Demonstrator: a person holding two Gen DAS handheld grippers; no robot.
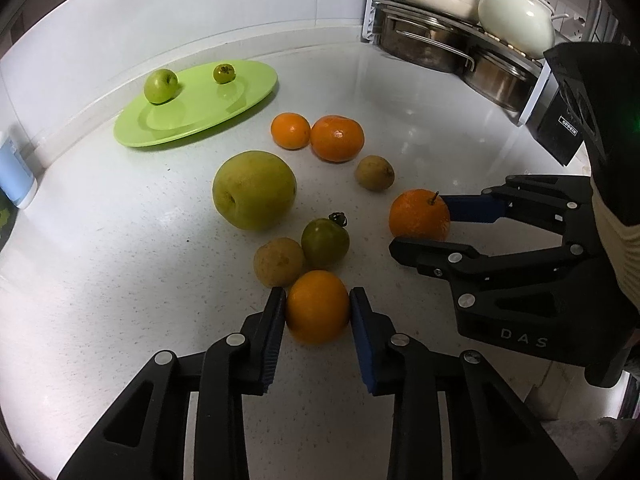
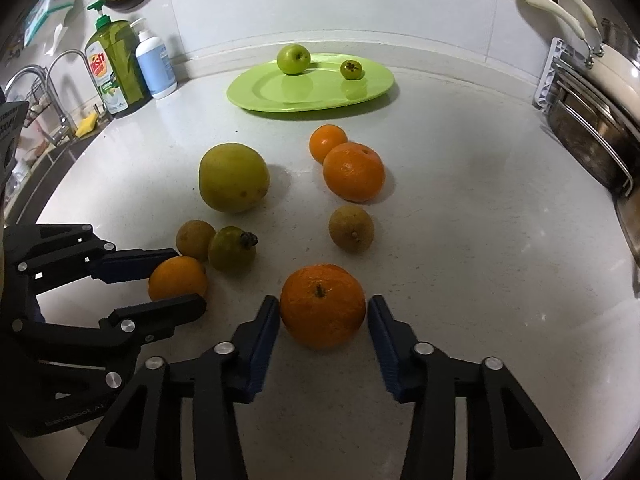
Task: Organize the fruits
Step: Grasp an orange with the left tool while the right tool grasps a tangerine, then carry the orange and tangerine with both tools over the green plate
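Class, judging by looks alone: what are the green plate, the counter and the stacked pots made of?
Plate: likely glossy plastic or melamine; it mirrors the fruit.
Counter: speckled white stone or composite, semi-gloss.
Pots: metal, probably stainless steel, given the shiny grey walls.

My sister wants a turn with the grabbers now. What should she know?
Left gripper: fingers on both sides of a smooth orange on the counter; they look closed on it, not lifted.
Right gripper: fingers around the stemmed orange, a small gap on the right side, so not gripped yet.
Done: a green apple and a small green fruit sit on the green plate.
Left: two more oranges, a big yellow-green fruit, two brownish ones and a green tomato are loose on the counter.
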